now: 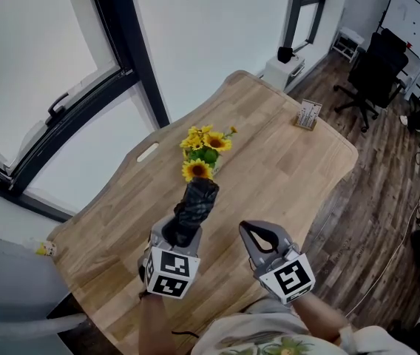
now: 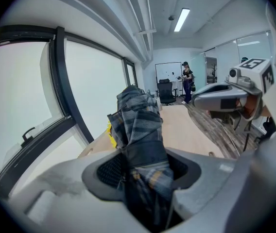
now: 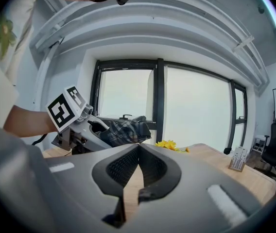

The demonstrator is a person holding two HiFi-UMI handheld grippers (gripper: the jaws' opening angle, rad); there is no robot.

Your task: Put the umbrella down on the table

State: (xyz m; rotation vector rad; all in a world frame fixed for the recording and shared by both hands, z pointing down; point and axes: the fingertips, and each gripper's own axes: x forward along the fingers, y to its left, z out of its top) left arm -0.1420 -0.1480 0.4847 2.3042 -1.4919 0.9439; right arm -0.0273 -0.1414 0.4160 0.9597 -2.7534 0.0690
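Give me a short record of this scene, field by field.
umbrella: folded, plaid, not yet laid down
left gripper: shut on umbrella
right gripper: shut, empty, beside the left one
table: light wood
flowers: yellow, on the table just beyond the umbrella's tip
card stand: near the table's far corner

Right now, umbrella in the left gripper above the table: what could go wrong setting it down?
1. The umbrella points its free end at the sunflowers just beyond; laying it forward on the table could knock them.
2. The left gripper clamps it near one end, so the long part may swing or slip.
3. The right gripper, jaws shut and empty, sits close beside and could be bumped.
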